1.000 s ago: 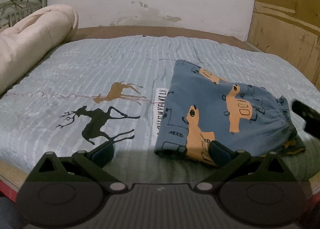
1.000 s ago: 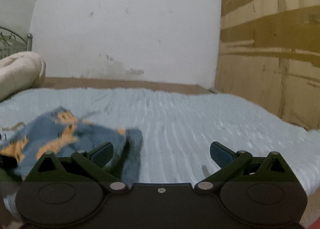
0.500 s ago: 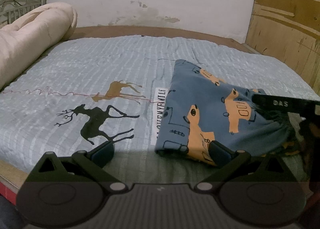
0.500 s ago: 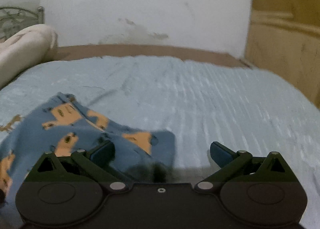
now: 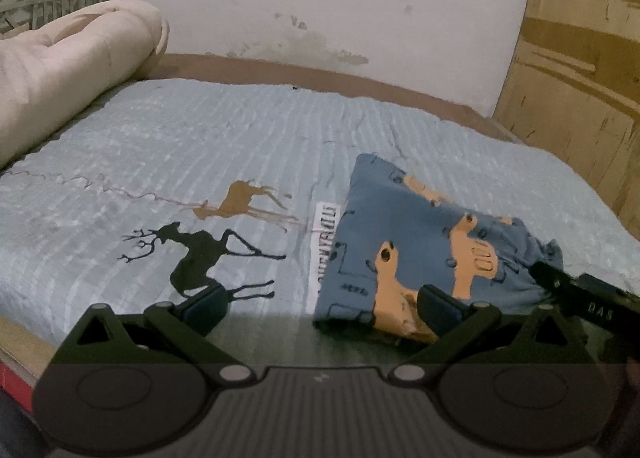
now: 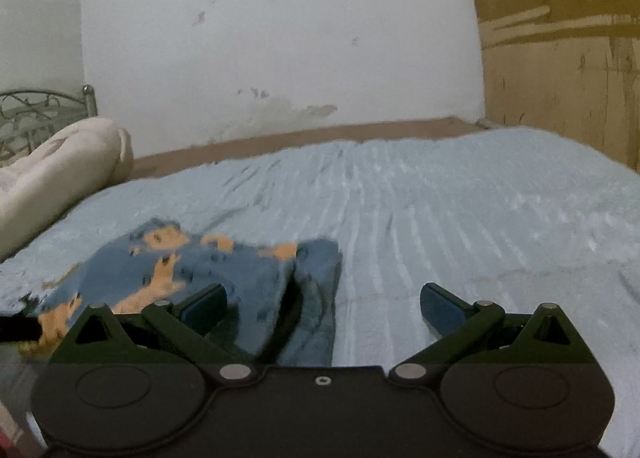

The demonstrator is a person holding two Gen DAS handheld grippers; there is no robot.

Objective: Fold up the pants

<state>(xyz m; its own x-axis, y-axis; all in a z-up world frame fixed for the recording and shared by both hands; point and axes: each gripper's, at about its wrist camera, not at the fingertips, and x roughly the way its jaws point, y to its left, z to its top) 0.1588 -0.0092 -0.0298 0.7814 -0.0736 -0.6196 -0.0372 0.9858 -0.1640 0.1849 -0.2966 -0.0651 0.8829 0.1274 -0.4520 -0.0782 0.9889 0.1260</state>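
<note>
Ribbed pale-blue bedspread [image 5: 248,138] covers the bed, soft and ridged. Left tongs [image 5: 324,308] gape wide and empty, right pad at the near hem of the pants [image 5: 420,234]. Right tongs [image 6: 324,308] are equally spread, straddling the gathered waistband, likely positioned to pinch it for another fold. Limp blue cloth, orange prints, already doubled into a rough rectangle.

Folded pants [image 5: 424,242] lie on bedspread [image 5: 200,146] beside deer print [image 5: 200,258]
</note>
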